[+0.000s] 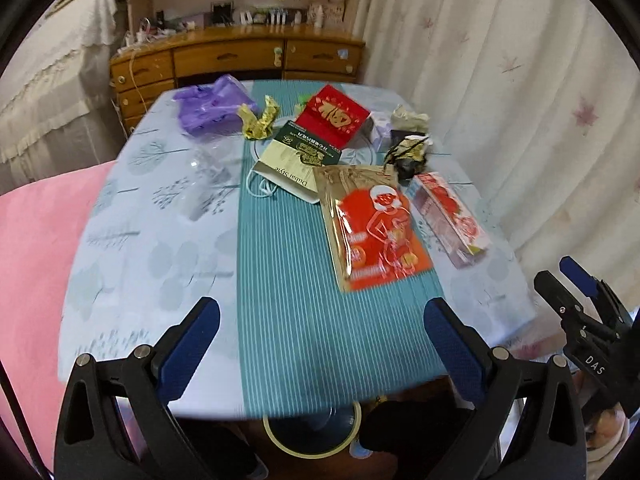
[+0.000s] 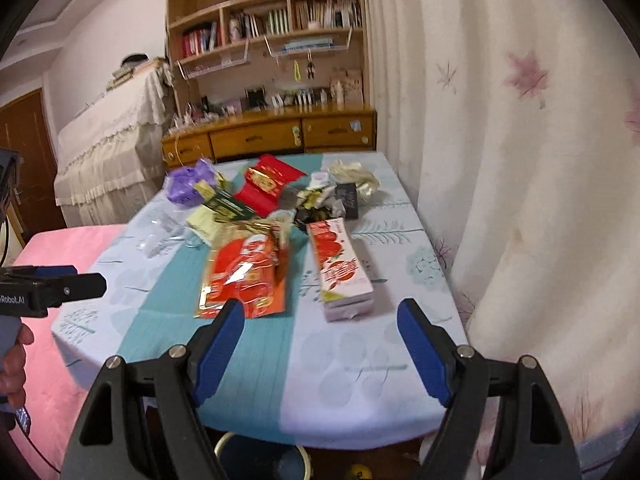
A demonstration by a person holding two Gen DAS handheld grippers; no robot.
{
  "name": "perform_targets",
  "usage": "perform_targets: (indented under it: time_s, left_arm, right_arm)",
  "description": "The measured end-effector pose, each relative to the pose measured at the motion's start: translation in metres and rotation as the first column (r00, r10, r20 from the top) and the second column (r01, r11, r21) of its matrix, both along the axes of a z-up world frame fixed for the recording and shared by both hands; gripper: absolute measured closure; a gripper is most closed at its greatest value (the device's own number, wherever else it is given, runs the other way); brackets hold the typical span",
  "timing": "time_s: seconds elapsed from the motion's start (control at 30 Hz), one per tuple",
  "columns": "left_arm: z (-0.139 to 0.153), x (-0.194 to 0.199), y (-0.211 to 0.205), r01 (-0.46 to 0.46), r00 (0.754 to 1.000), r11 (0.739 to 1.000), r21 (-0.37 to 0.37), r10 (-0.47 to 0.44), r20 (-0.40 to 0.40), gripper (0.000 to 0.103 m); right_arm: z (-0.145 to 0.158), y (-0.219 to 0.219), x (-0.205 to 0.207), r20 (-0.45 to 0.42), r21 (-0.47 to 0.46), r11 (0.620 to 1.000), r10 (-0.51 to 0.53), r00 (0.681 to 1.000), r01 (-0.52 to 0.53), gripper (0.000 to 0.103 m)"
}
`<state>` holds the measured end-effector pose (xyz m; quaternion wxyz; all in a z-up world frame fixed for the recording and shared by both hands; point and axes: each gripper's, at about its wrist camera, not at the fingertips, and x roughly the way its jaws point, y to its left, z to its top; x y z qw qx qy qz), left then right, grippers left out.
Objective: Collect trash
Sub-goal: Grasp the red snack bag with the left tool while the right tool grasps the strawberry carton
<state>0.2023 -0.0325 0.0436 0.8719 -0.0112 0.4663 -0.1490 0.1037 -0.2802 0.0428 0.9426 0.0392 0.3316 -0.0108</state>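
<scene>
Trash litters the far half of a small table point(image 1: 140, 280) point(image 2: 360, 380): an orange and gold foil packet point(image 1: 372, 228) point(image 2: 244, 276), a long red and white carton point(image 1: 448, 216) point(image 2: 340, 268), a red envelope point(image 1: 332, 114) point(image 2: 266, 188), a cream and green paper bag point(image 1: 288, 164), gold wrappers point(image 1: 260, 118), a purple plastic bag point(image 1: 212, 106) point(image 2: 188, 184) and a crumpled black and gold wrapper point(image 1: 408, 152) point(image 2: 320, 206). My left gripper point(image 1: 320, 320) is open above the near edge, holding nothing. My right gripper point(image 2: 320, 320) is open too, just short of the carton and packet.
A bin with a pale rim point(image 1: 312, 436) point(image 2: 260, 460) stands on the floor under the table's near edge. A pink bed point(image 1: 36, 260) lies left, a curtain point(image 2: 520, 180) hangs right, and a wooden dresser point(image 1: 240, 60) stands behind. The right gripper's side point(image 1: 584, 320) shows at right.
</scene>
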Motion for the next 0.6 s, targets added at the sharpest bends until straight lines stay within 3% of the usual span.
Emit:
perform_targets:
  time_s: [0.2, 0.3, 0.6]
  left_arm:
    - [-0.034, 0.069, -0.013, 0.026, 0.991, 0.996, -0.084, -0.037, -0.127, 0.002]
    - [-0.051, 0.092, -0.02, 0.003, 0.982, 0.996, -0.088, -0.019, -0.19, 0.002]
    - [-0.044, 0.101, -0.072, 0.1, 0.989, 0.995, 0.027, -0.096, -0.114, 0.003]
  right_arm:
    - [-0.024, -0.015, 0.06, -0.093, 0.021, 1.0, 0.003, 0.996, -0.001, 0.024]
    - [-0.036, -0.013, 0.086, -0.139, -0.001, 1.0, 0.017, 0.99, -0.017, 0.024]
    - [-0.077, -0.012, 0.137, -0.285, -0.015, 0.998, 0.049, 0.957, -0.055, 0.024]
